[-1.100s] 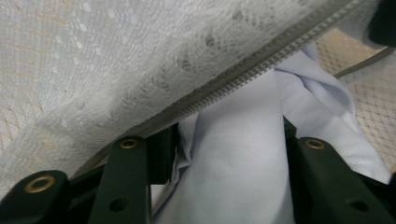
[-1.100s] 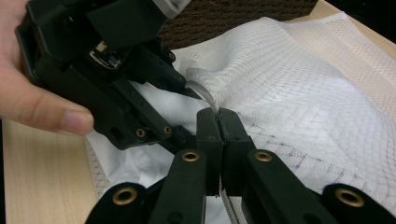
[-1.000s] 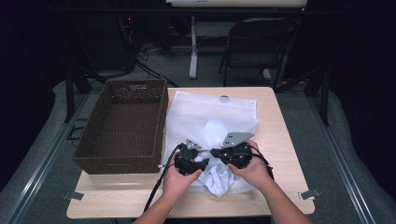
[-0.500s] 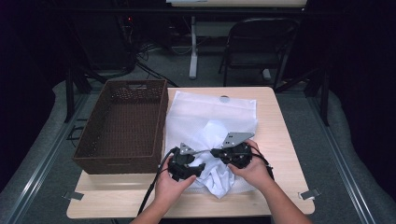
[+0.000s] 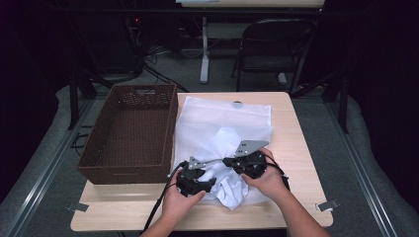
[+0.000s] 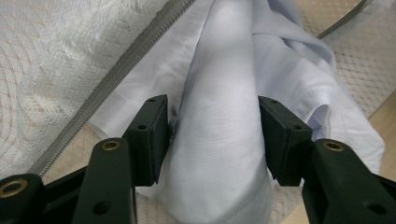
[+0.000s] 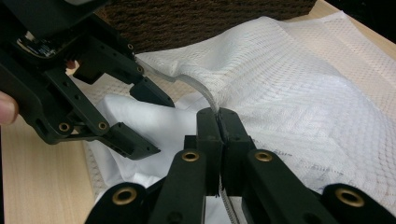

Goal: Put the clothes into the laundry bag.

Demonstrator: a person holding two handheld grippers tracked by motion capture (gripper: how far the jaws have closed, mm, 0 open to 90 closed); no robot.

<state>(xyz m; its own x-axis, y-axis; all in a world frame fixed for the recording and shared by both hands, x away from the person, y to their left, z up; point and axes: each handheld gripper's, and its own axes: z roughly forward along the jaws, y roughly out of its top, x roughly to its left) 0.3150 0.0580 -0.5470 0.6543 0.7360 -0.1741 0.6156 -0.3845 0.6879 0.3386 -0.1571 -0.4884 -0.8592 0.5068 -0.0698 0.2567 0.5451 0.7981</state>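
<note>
The left tool [image 6: 212, 135] has just been opening around the shirt [image 6: 219, 140] at the worktop's near edge, pads seemingly off it, while the right tool [image 7: 218, 122] pinches the mesh bag's [image 7: 289, 79] zipper edge, so stuffing looks underway.

The mesh bag [image 5: 217, 116] is white, netted, with a grey zip [image 6: 116, 77] along its open edge; it lies flat on the table just beside the basket, its far end smooth, its near end rumpled; the zip edge is lifted near the opening. The garment [image 5: 232, 190] is plain white cloth, crumpled and folded into a soft ridge [image 6: 219, 126]; it sits half inside the bag's mouth, its loose end spilling out toward the table's near edge.
</note>
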